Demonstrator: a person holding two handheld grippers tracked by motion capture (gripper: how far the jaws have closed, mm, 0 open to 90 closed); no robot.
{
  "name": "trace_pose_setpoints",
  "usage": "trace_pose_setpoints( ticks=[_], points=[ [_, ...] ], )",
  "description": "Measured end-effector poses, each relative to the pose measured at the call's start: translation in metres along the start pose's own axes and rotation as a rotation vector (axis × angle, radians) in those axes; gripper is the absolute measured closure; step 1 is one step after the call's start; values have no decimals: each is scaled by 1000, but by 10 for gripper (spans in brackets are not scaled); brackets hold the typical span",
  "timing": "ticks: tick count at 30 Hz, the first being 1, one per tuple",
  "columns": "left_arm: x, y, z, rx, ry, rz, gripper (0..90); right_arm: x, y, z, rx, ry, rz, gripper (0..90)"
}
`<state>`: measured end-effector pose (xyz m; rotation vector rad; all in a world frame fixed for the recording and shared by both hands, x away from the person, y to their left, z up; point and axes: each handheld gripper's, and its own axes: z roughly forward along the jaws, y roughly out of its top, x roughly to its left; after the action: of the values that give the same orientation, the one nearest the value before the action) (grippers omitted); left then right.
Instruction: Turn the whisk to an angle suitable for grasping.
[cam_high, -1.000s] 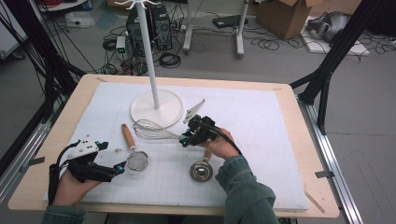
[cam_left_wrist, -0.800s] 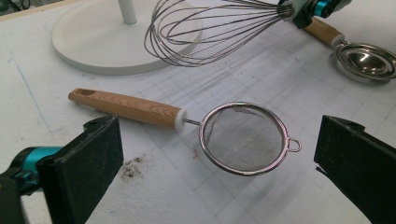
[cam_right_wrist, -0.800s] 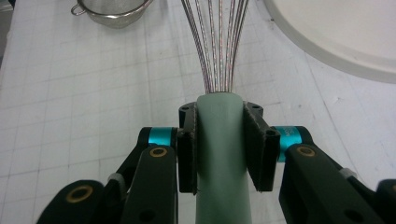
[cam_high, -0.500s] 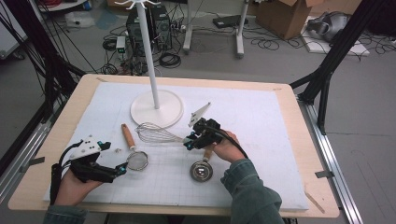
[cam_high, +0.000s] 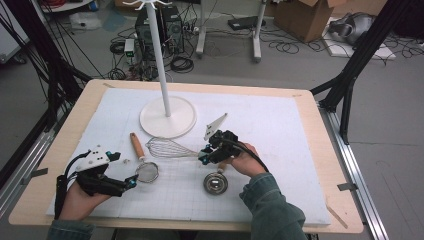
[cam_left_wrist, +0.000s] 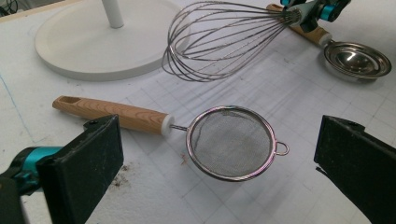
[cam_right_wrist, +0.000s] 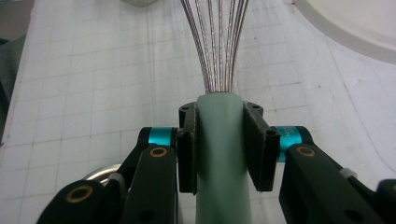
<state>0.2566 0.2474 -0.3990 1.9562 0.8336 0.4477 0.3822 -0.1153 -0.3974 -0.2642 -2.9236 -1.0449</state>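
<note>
Right hand-held gripper (cam_high: 204, 156), centre of the high view: jaws clamped on the pale green handle of the whisk (cam_high: 167, 148). In the right gripper view both pads press flat against the handle's sides, and the wires fan out toward the top of the frame. The whisk's wire head lies left of the gripper, just below the round base of the white stand (cam_high: 167, 117); in the left gripper view the wire head (cam_left_wrist: 219, 39) appears raised a little off the white mat, though I cannot tell this for certain.

Left hand-held gripper (cam_high: 131, 182), lower left of the high view: jaws wide apart, holding nothing. In the left gripper view the two black pads sit at the lower left and lower right, with the small mesh strainer (cam_left_wrist: 231, 142) lying on the mat between and beyond them, not touched. Its wooden handle points toward the left of that frame.

A small metal ladle bowl (cam_high: 215, 183) lies on the worktop (cam_high: 310, 165) just below the right gripper; its wooden handle runs up under that gripper.
</note>
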Motion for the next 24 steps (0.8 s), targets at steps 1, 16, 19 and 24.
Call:
trace_pose_setpoints(
  ticks=[1, 16, 19, 24],
  points=[
    [0, 0, 0, 0, -3, -1, 18, 0, -1, 0, 6, -1, -8, 692],
    [-9, 10, 12, 7, -52, 41, 18, 1, -17, 3, 30, 22, -42, 691],
    [-10, 13, 14, 5, -57, 45, 18, 2, -18, 3, 24, 25, -39, 691],
    [-13, 15, 18, 5, -69, 53, 18, 2, -23, 7, 16, 27, -38, 690]
  ],
)
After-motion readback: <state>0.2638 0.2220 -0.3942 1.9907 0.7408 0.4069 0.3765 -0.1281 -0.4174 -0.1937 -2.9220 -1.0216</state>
